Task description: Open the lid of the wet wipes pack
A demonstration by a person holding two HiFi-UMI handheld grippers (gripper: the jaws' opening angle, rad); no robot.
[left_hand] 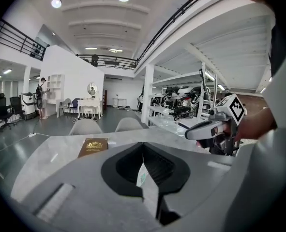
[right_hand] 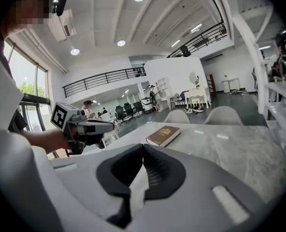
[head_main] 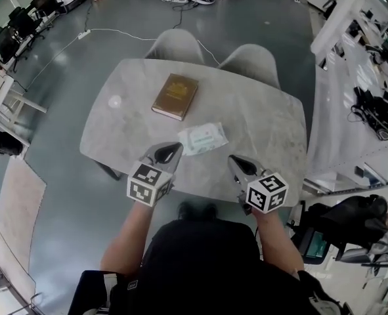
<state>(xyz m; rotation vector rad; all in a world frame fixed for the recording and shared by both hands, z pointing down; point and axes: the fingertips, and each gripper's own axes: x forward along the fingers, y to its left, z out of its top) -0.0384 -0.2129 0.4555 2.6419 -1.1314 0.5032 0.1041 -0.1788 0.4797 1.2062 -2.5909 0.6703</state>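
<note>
The wet wipes pack [head_main: 203, 138] lies flat on the grey marble table [head_main: 266, 126], white and pale green, its lid down. My left gripper [head_main: 176, 147] is shut and empty, its tips just left of the pack's near corner. A sliver of the pack [left_hand: 142, 174] shows through the slit between its jaws. My right gripper [head_main: 234, 161] is shut and empty too, a short way right of the pack near the front edge. Each gripper sees the other: the right gripper [left_hand: 190, 136] and the left gripper [right_hand: 111, 125].
A brown book [head_main: 174, 96] lies behind the pack, also the brown book [left_hand: 93, 146] and brown book [right_hand: 163, 135]. A small white disc [head_main: 115, 101] sits at the table's left. Two grey chairs [head_main: 215, 53] stand at the far side. Shelving [head_main: 371, 64] crowds the right.
</note>
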